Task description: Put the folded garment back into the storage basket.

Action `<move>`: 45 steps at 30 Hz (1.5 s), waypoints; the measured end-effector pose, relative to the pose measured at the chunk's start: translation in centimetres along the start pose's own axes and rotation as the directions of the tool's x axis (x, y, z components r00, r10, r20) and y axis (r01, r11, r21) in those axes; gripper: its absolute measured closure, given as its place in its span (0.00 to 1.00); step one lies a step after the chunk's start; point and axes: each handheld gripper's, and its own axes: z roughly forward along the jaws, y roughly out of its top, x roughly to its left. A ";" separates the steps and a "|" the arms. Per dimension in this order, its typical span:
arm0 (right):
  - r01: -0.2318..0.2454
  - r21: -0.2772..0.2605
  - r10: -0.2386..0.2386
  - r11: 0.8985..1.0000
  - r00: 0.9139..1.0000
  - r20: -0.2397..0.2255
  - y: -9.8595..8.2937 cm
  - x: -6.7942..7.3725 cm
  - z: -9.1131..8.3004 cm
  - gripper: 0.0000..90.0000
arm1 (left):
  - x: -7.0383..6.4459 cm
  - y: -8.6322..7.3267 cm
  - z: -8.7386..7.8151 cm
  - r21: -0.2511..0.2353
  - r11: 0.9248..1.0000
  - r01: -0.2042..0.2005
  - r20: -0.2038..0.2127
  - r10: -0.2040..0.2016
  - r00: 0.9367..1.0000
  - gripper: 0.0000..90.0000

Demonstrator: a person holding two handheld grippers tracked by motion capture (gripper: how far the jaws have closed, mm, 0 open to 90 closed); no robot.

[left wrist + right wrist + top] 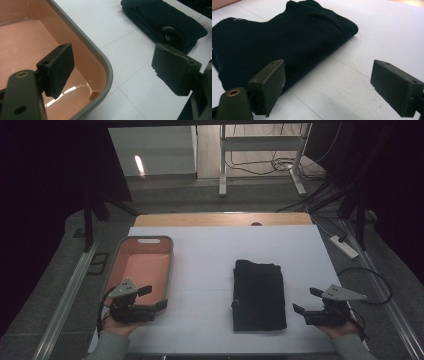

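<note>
A folded black garment [259, 294] lies flat on the white table top, right of centre; it also shows in the left gripper view [162, 23] and the right gripper view [274, 42]. A pink tray with a grey rim [122, 251] stands empty at the left; its near corner [106, 72] sits between the left jaws' line of sight. My left gripper [152, 297] is held open at the tray's near right corner, nothing between its jaws. My right gripper [306, 301] is open just right of the garment, jaws apart above bare table [327, 85].
The white table top [210, 270] has a wooden strip along its far edge. A power strip [344, 246] and cables lie on the floor to the right. A metal stand [223, 165] rises beyond the table. Dark curtains flank both sides.
</note>
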 end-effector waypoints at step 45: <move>-0.004 0.008 0.004 1.000 1.000 0.006 -0.1 -0.2 0.2 0.16 | -2.5 5.3 5.2 0.023 0.998 -0.059 0.077 0.057 0.995 0.20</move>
